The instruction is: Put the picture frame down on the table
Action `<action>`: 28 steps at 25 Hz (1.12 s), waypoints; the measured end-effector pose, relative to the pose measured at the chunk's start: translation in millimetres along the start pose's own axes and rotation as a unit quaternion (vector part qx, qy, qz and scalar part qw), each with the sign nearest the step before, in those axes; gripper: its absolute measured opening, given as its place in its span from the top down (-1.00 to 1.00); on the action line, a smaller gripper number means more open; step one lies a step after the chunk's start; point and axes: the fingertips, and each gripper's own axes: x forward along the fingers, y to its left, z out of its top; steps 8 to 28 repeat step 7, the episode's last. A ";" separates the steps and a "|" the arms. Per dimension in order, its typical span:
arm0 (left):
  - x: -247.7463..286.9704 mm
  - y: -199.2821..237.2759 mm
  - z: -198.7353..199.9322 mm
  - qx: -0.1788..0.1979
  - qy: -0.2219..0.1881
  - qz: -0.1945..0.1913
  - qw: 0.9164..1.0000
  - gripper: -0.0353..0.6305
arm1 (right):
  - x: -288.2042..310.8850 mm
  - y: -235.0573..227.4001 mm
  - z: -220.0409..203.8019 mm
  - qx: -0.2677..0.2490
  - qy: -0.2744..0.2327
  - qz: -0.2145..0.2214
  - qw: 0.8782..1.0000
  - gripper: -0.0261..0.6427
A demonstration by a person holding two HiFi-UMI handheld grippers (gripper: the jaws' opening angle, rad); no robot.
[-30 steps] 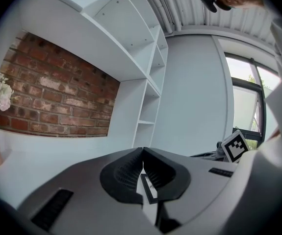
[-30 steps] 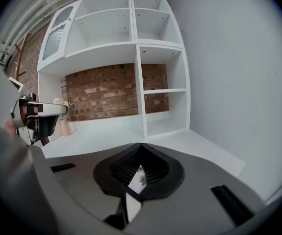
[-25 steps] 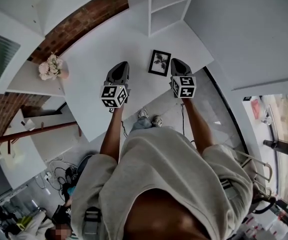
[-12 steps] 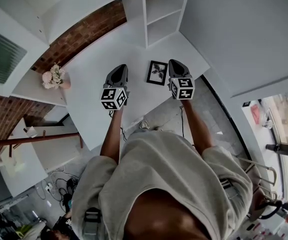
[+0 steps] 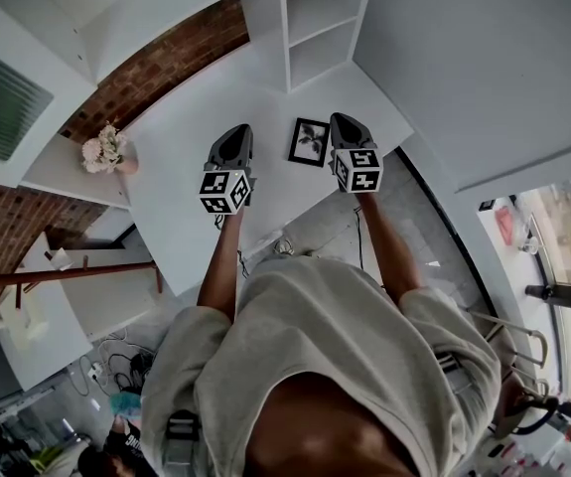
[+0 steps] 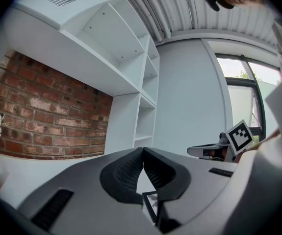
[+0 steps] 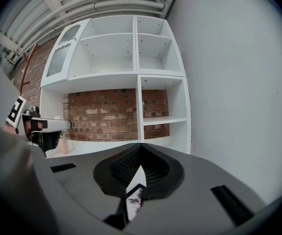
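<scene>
The picture frame [image 5: 310, 141] lies flat on the worktop [image 5: 176, 157], between the left gripper [image 5: 236, 133] and the right gripper [image 5: 345, 122]. Both have lifted slightly, jaws clenched on nothing, so the placing looks finished.

The picture frame [image 5: 310, 141] is a small upright rectangle with a thin black border, a white mount and a dark, leafy plant print in the middle. It lies on its back, face up, on the table [image 5: 191, 117], with nothing holding it. It sits in the right half of the top, closer to the near edge than to the far one, turned slightly askew to that edge. The table is plain white, broad, and bare around the frame.
</scene>
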 end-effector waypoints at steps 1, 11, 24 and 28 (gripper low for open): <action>-0.1 -0.2 -0.6 0.000 0.001 0.000 1.000 0.84 | 0.1 0.0 -0.7 0.001 0.001 0.000 1.000 0.85; 1.0 -0.5 -1.2 0.002 0.004 0.000 1.000 0.84 | 1.9 2.9 0.1 -0.014 0.003 0.002 1.000 0.85; 1.0 -0.5 -1.2 0.002 0.004 0.000 1.000 0.84 | 1.9 2.9 0.1 -0.014 0.003 0.002 1.000 0.85; 1.0 -0.5 -1.2 0.002 0.004 0.000 1.000 0.84 | 1.9 2.9 0.1 -0.014 0.003 0.002 1.000 0.85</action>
